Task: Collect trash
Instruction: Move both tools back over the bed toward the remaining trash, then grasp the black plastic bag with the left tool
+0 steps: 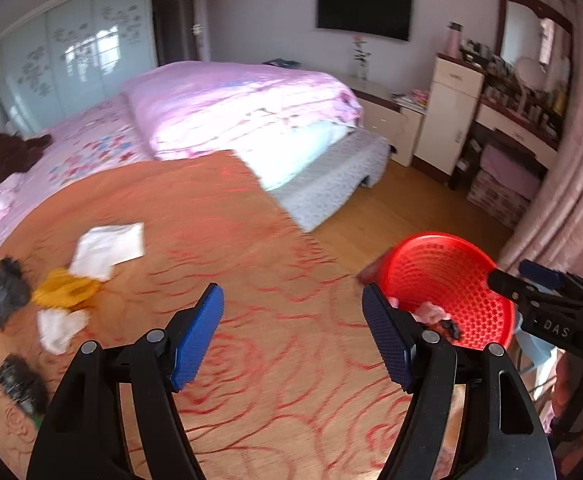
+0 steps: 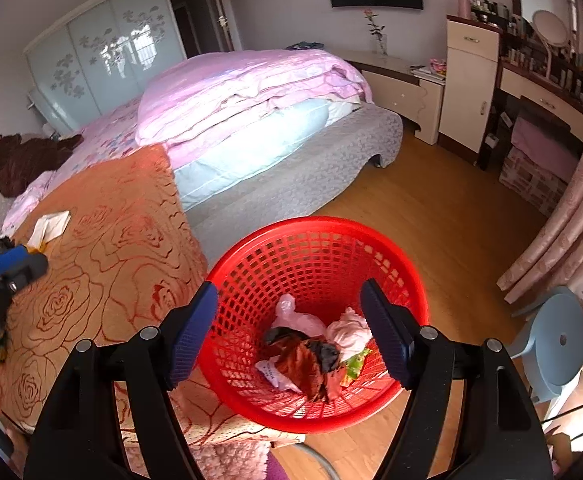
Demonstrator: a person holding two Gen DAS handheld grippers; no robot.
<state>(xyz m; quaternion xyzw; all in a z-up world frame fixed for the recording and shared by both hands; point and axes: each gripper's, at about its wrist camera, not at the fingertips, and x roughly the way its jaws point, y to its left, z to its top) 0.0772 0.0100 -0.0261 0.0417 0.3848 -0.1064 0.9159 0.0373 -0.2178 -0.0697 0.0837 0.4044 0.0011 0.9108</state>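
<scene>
Now between drops | right gripper (image 2: 287, 332) over red basket (image 2: 411, 276), fingers apart, empty | left gripper (image 1: 293, 336) fingers apart, empty | remaining trash (image 1: 65, 292) lies on table (image 1: 251, 340), probably wrappers | next: left reaches it

A pink quilt (image 2: 247, 84) lies on the bed (image 2: 311, 160), near a blue stool (image 2: 559, 340) and what looks like a dressing table (image 2: 547, 96).
</scene>
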